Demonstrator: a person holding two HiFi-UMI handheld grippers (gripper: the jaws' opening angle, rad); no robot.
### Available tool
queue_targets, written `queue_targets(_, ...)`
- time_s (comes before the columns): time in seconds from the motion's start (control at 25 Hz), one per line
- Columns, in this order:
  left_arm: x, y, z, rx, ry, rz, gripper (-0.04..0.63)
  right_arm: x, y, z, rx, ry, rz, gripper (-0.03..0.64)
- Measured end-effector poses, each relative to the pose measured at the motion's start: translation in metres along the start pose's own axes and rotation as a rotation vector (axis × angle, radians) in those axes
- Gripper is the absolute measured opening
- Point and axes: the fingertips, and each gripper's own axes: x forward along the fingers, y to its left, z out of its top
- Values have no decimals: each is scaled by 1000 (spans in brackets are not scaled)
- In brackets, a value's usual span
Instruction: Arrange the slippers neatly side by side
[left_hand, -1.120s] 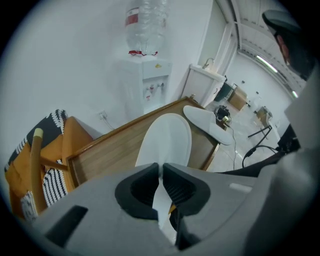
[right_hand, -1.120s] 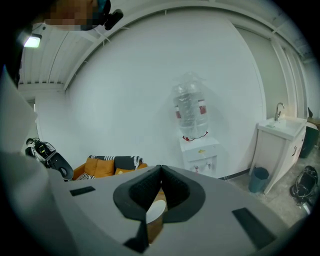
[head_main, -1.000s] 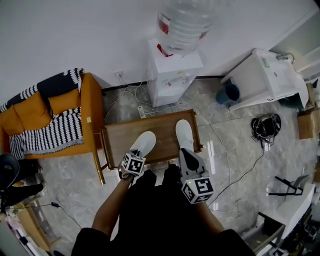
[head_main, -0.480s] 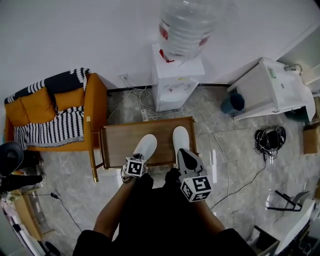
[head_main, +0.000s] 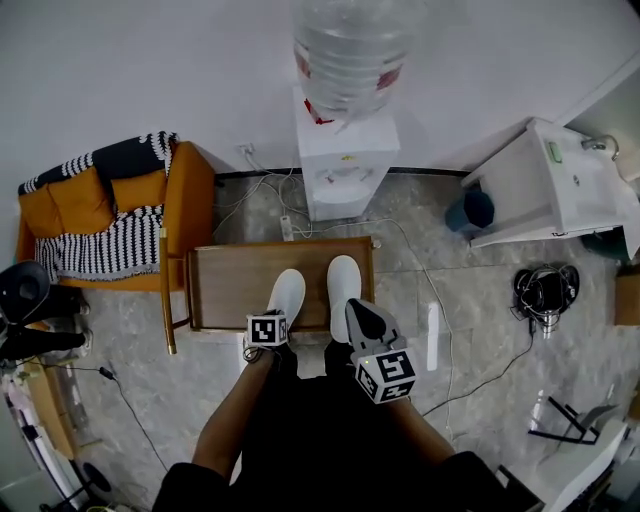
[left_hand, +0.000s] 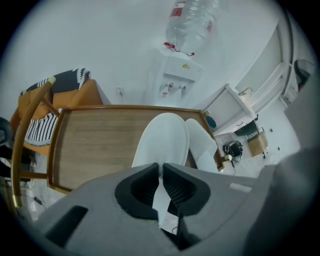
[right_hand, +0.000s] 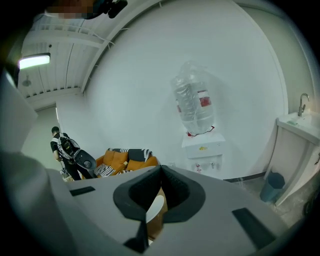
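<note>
Slippers lie side by side on wooden table; water dispenser stands behind.

Both bare forearms reach forward and down, near each other. The left gripper is at the near edge of the worktop. Its fingers are closed to a narrow gap on the heel of a white slipper. The right gripper, just beside it, has its fingers pressed together and empty.
</note>
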Motion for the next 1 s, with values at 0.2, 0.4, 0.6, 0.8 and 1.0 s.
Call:
queue_targets(0.2, 18, -16, -7, -108, 10, -1, 37, -5, -20, -2, -14, 18, 43, 12)
queue_targets(0.4, 35, -28, -13, -205, 25, -11, 37, -9, -39, -5, -16, 35, 59, 12)
queue_targets(0.6, 46, -41, -7, -286, 16, -36, 37, -15, -52, -8, -11, 45, 64, 12)
queue_targets(0.8, 59, -46, 0, -341, 4, -72, 37, -15, -60, -11, 1, 58, 61, 12)
queue_targets(1.0, 73, -45, 4, -408, 5, -101, 37, -13, -66, -15, 4, 70, 59, 12)
